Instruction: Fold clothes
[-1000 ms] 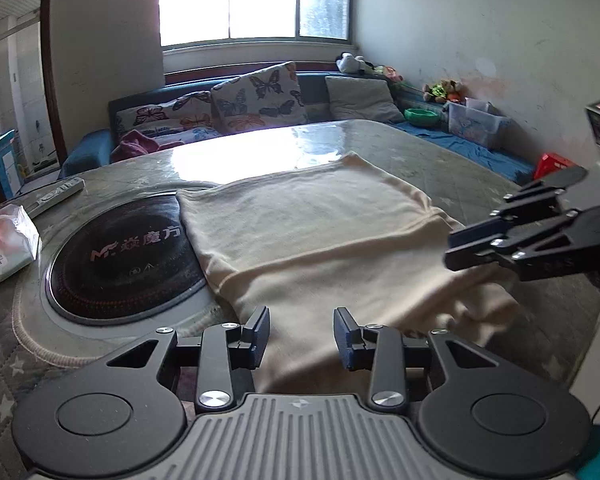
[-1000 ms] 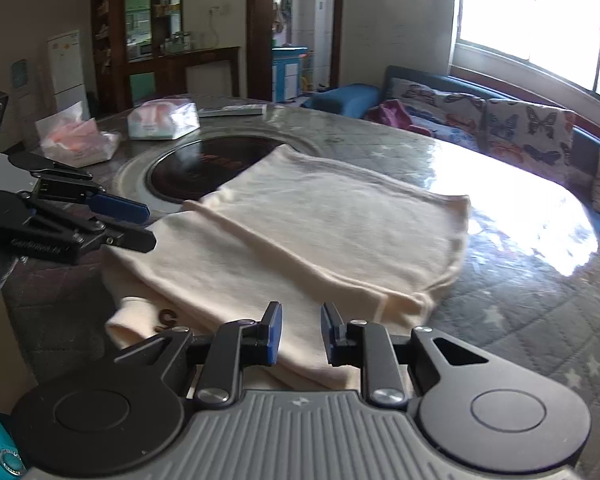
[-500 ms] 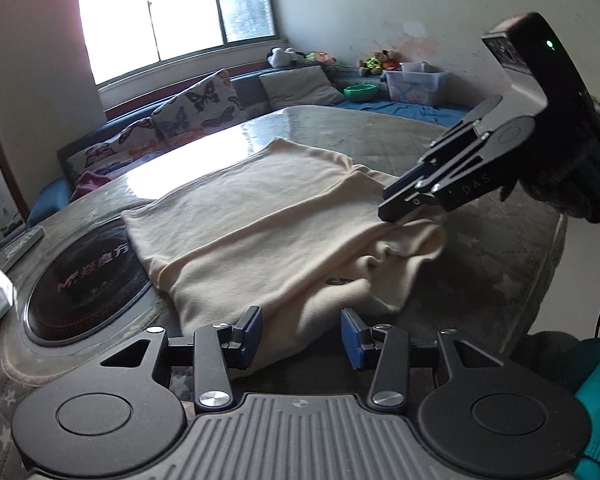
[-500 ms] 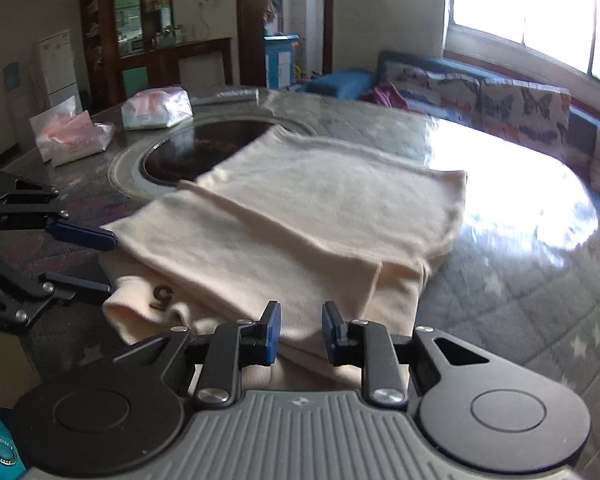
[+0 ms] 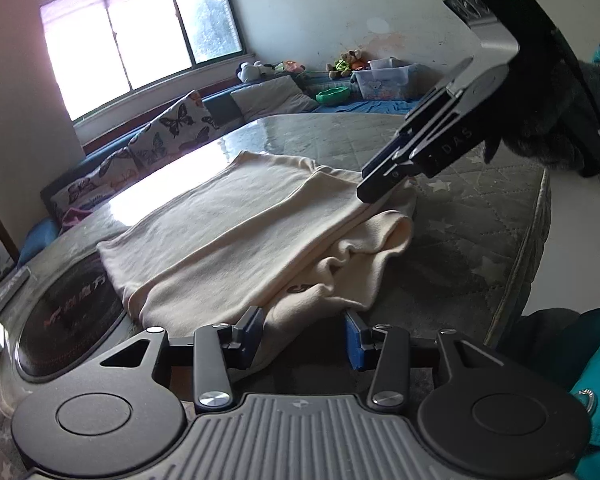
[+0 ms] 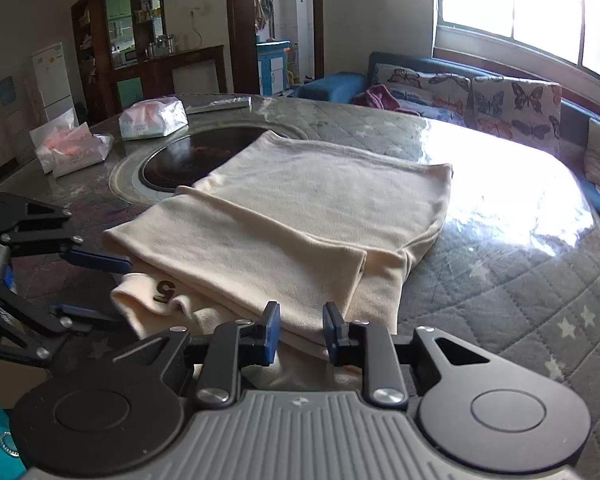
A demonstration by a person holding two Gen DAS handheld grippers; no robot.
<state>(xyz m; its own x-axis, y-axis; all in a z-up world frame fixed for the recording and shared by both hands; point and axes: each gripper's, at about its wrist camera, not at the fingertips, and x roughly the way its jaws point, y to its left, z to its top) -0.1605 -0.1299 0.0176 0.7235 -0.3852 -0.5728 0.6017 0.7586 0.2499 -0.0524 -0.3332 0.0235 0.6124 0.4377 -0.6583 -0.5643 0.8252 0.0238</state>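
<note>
A cream garment (image 5: 252, 236) lies partly folded on the round quilted table (image 5: 472, 216), with a bunched sleeve end and a dark printed "5" (image 6: 165, 291) at its near edge. My left gripper (image 5: 305, 336) is open, its jaws either side of the garment's near edge. My right gripper (image 6: 300, 332) is open over the folded near corner of the garment (image 6: 300, 216). The right gripper also shows in the left wrist view (image 5: 384, 182), above the garment's right fold. The left gripper shows in the right wrist view (image 6: 96, 284), open beside the "5" sleeve.
A black induction hob (image 6: 188, 156) is set in the table, partly under the garment. Tissue packs (image 6: 154, 118) and a remote (image 6: 220, 104) lie at the table's far side. A sofa with butterfly cushions (image 6: 480, 96) runs under the window. The table edge (image 5: 536, 232) is close.
Both grippers have come closer to the garment's near edge. The left gripper swung right and opened wider. The right gripper opened a little and now hangs over the right fold.
</note>
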